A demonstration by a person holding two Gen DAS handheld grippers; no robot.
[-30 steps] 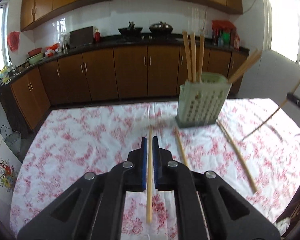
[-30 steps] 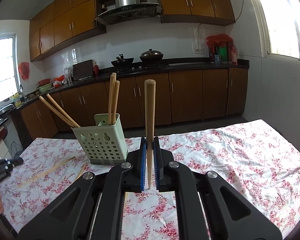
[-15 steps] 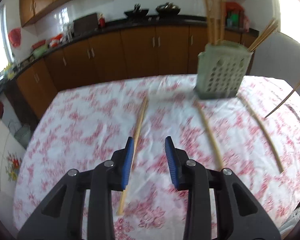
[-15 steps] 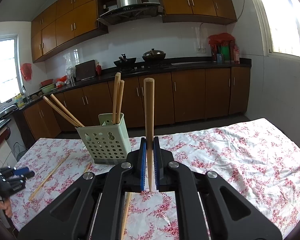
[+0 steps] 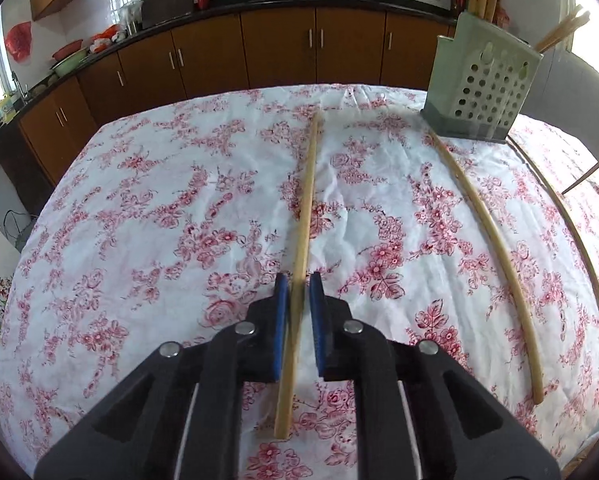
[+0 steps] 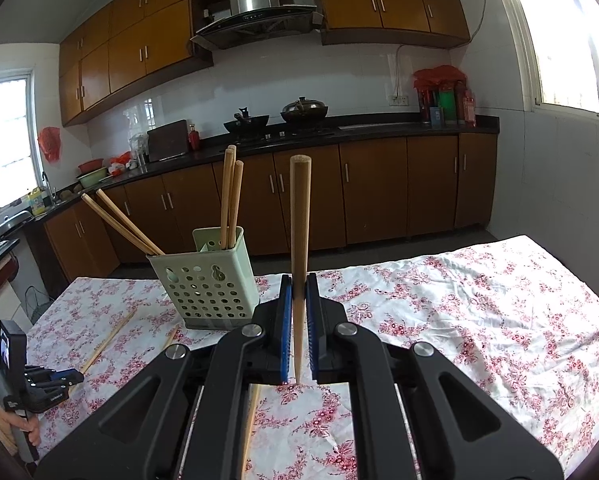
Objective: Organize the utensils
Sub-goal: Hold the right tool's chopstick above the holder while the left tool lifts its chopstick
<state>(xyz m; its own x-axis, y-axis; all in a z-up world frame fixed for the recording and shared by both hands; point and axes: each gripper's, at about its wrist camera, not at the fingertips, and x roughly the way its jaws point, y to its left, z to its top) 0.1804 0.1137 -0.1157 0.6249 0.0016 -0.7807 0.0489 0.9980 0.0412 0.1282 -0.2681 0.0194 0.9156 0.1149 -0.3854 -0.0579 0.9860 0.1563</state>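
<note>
A wooden chopstick (image 5: 308, 188) lies flat on the flowered tablecloth (image 5: 159, 220). My left gripper (image 5: 298, 280) straddles its near part with the jaws closing; a thin gap still shows beside the blue pads. Two more chopsticks (image 5: 487, 216) (image 5: 559, 208) lie to the right. The pale green perforated holder (image 5: 483, 92) stands at the far right with several chopsticks in it. In the right wrist view my right gripper (image 6: 298, 280) is shut on an upright chopstick (image 6: 300, 216), right of the holder (image 6: 207, 284). The left gripper (image 6: 65, 378) shows low at the left.
Brown kitchen cabinets and a dark counter with pans (image 6: 275, 120) run behind the table. Another chopstick (image 6: 251, 420) lies on the cloth under my right gripper. The table's far edge (image 5: 259, 90) drops off to the floor. Bright windows are at both sides.
The left gripper let go of its chopstick, which now lies on the cloth. It dropped lower, opened wide, then narrowed around the stick. The right gripper has kept still.
</note>
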